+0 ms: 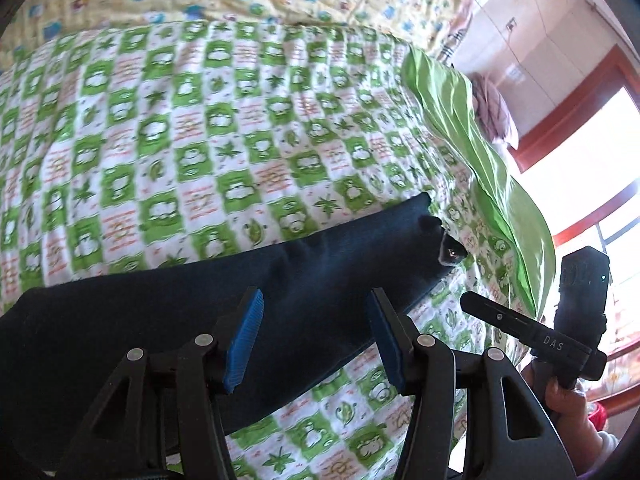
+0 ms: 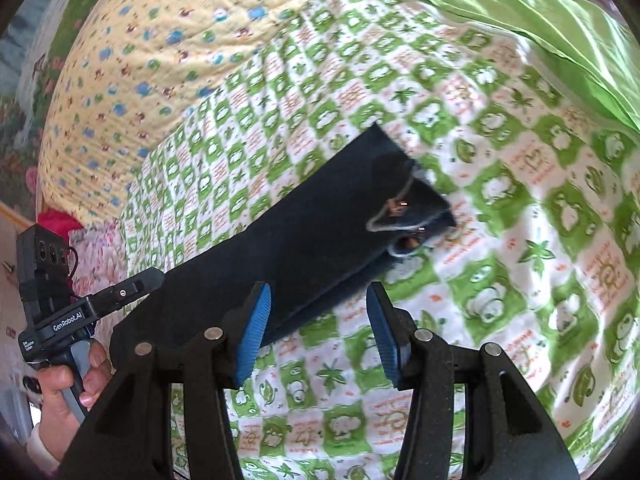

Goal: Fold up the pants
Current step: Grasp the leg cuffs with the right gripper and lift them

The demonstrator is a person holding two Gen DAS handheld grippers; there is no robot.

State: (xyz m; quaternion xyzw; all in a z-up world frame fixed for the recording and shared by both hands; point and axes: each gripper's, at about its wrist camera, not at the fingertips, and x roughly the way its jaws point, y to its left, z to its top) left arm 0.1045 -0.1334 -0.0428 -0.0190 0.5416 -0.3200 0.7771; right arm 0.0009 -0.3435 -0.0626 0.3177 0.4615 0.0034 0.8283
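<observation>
"das" is showing in pale letters on the black bar of the right gripper (image 1: 532,332). "genrobot.ai" is showing in white on the left gripper (image 2: 68,322) body; smaller print under it is reading too small.

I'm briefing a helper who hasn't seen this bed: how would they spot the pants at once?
Find the bedspread checked green and white, which lies between a yellow quilt and a plain green sheet. On it lies one long, dark navy strip: the pants, flat. They are the only dark, unpatterned cloth there.
</observation>
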